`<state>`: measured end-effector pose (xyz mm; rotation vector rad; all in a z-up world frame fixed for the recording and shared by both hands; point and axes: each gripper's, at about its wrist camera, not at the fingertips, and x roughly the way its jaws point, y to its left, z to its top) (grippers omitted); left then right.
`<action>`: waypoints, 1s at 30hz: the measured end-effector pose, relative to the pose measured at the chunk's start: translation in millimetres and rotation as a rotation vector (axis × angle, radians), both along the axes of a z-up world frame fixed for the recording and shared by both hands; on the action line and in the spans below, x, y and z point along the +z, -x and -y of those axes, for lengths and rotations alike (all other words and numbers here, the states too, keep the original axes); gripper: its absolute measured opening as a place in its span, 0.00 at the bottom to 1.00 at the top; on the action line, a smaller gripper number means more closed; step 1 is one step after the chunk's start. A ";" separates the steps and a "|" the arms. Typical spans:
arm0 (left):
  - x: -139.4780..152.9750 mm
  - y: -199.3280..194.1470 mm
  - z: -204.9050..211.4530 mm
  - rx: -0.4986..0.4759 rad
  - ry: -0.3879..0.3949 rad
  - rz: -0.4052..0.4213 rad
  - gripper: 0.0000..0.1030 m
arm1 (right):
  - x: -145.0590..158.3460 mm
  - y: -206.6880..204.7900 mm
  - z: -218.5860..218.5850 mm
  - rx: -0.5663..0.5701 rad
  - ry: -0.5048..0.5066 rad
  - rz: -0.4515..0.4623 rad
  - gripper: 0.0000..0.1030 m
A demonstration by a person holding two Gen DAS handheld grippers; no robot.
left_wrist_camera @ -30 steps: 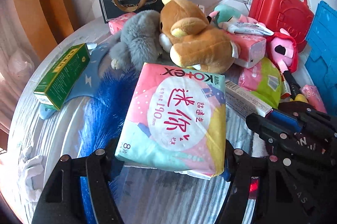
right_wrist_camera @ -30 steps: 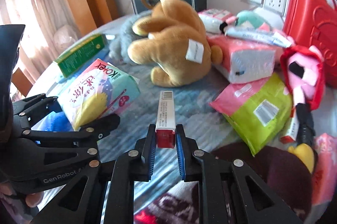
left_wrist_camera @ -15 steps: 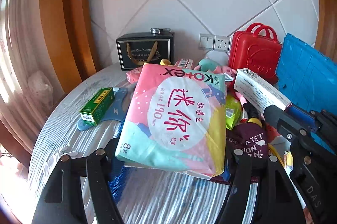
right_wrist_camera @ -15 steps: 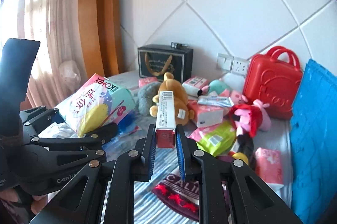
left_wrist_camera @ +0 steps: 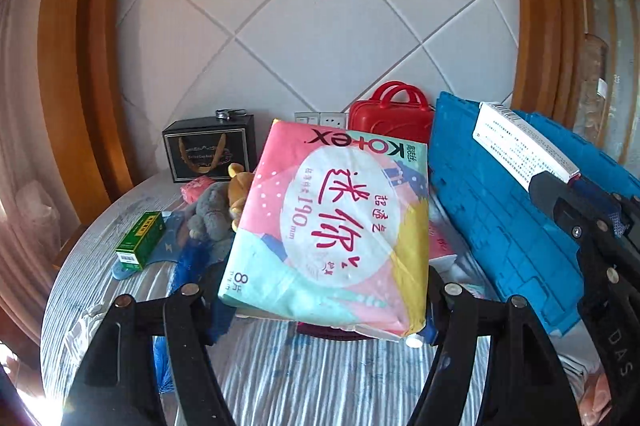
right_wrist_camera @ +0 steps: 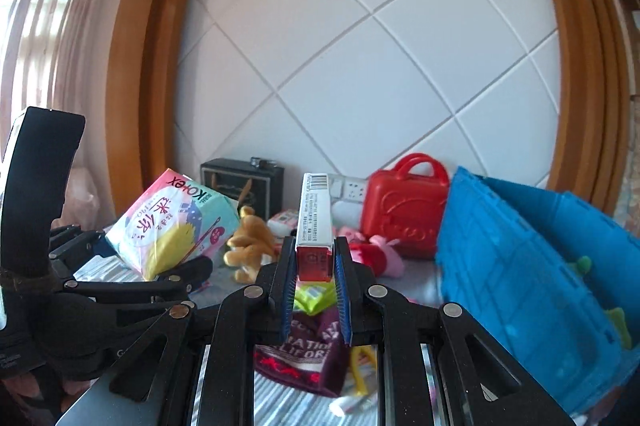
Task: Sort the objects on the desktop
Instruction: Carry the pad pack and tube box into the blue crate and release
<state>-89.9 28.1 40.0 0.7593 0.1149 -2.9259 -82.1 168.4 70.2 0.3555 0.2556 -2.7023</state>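
My left gripper (left_wrist_camera: 320, 290) clasps the soft pink, mint and yellow Kotex pad pack (left_wrist_camera: 332, 226), lifted above the grey-streaked round desk (left_wrist_camera: 280, 378), left of the blue plastic crate (left_wrist_camera: 512, 226). My right gripper (right_wrist_camera: 314, 270) is clenched on the long white carton with a red end (right_wrist_camera: 316, 226), also left of that crate.

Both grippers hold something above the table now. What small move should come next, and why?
Probably carry both a little to the right, over the blue crate. The left gripper is shut on the Kotex pack and the right gripper on the slim red-ended box, both clear of the table's clutter, and the crate stands open just beside them.
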 end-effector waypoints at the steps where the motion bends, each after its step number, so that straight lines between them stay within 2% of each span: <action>1: 1.8 -0.8 -6.2 -0.020 -0.008 -0.002 0.67 | 3.7 -6.8 -6.0 -0.024 -0.006 -0.009 0.17; 6: 16.2 -3.9 -43.5 -0.102 -0.007 -0.013 0.67 | 25.1 -36.5 -43.9 -0.132 -0.005 -0.063 0.17; 11: 31.3 6.9 -96.3 -0.157 0.019 -0.043 0.67 | 41.3 -38.7 -99.7 -0.230 0.044 -0.099 0.17; 14: 42.8 20.0 -140.0 -0.201 0.026 -0.072 0.67 | 45.9 -28.7 -147.4 -0.281 0.065 -0.110 0.17; 19: 65.8 41.4 -238.6 -0.274 0.036 -0.110 0.67 | 52.1 -1.3 -239.4 -0.351 0.088 -0.111 0.17; 22: 70.6 57.5 -293.8 -0.300 0.039 -0.096 0.67 | 49.1 17.9 -292.6 -0.383 0.082 -0.102 0.17; 25: 66.2 76.3 -342.5 -0.306 0.057 -0.045 0.67 | 40.7 42.0 -334.6 -0.409 0.054 -0.065 0.17; 30: 46.8 98.0 -390.8 -0.292 0.086 0.037 0.67 | 20.6 76.8 -377.3 -0.401 0.018 0.003 0.17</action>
